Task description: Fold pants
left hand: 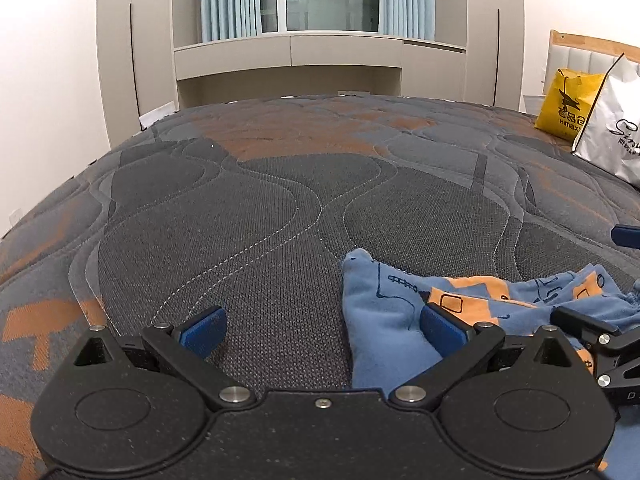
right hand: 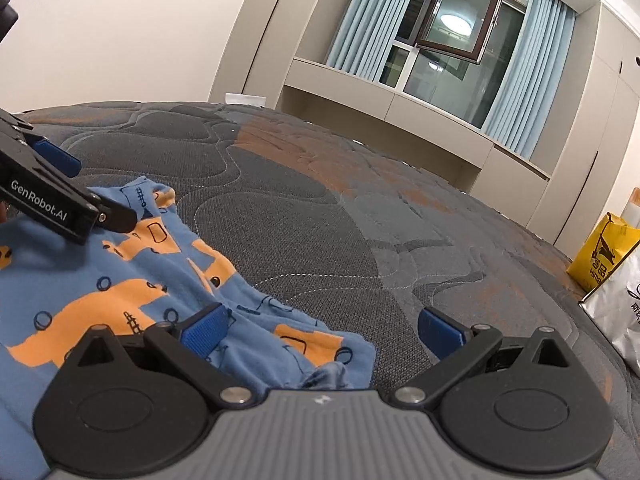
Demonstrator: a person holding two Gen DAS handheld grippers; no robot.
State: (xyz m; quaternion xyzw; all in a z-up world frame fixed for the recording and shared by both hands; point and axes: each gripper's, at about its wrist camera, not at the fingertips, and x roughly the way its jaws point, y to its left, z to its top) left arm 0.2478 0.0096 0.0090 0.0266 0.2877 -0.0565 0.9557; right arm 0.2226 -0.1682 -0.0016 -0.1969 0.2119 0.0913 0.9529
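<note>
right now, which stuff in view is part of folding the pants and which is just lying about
Part of the job:
- pants, blue with orange print, crumpled on the mattress
- left gripper, jaws open
- right gripper, jaws open

Just lying about:
- yellow bag
- white bag
- curtains
- window

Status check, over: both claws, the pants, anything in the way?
Left claw open, right claw open, neither gripping. Pants rumpled on the mattress, unfolded. Bags at far edge, not in the way.
</note>
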